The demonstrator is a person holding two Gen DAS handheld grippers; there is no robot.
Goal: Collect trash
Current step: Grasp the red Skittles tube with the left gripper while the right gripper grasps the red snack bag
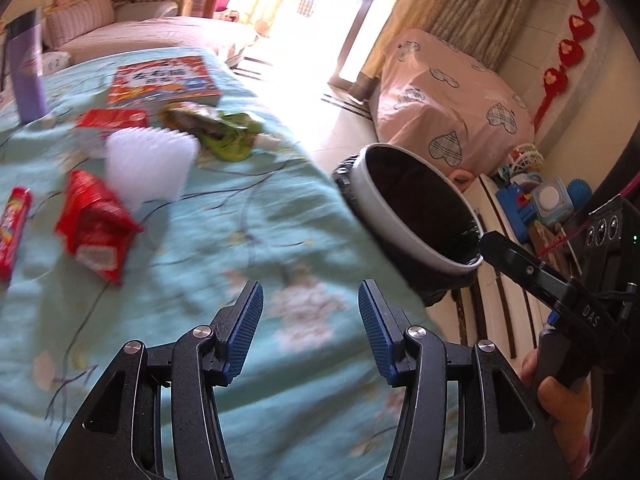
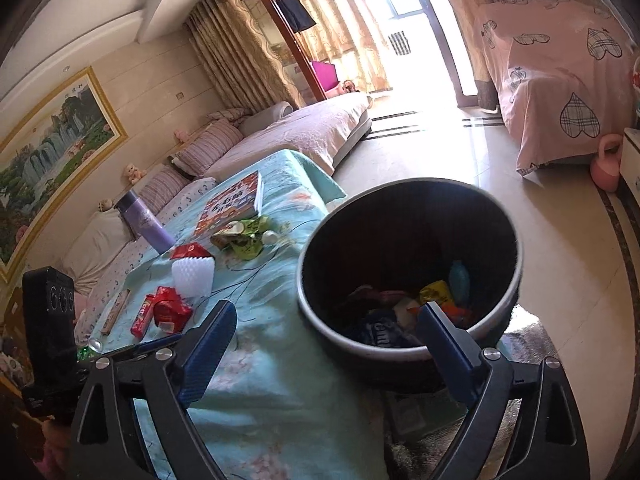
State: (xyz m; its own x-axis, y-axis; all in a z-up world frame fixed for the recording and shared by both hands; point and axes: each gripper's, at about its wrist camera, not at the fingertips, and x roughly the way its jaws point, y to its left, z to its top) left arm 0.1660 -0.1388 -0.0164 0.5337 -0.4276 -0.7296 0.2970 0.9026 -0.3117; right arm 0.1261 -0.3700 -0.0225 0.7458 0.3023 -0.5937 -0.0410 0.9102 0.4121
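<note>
My left hand-held gripper (image 1: 310,322) hangs partly open over the teal-covered surface (image 1: 248,216), nothing between its blue pads, while my right hand-held gripper (image 2: 324,344) stands spread wide and empty at the rim of the black bin (image 2: 404,268) beside the surface's edge (several wrappers lie inside it). On the surface lie a red wrapper (image 1: 94,226), a white foam net (image 1: 150,168) and a green wrapper (image 1: 222,130).

Purple flask (image 2: 146,222) upper left on teal cloth (image 2: 276,392), book (image 2: 232,204) beside it; sofa (image 2: 304,132) behind, painting (image 2: 52,144) far left.
</note>
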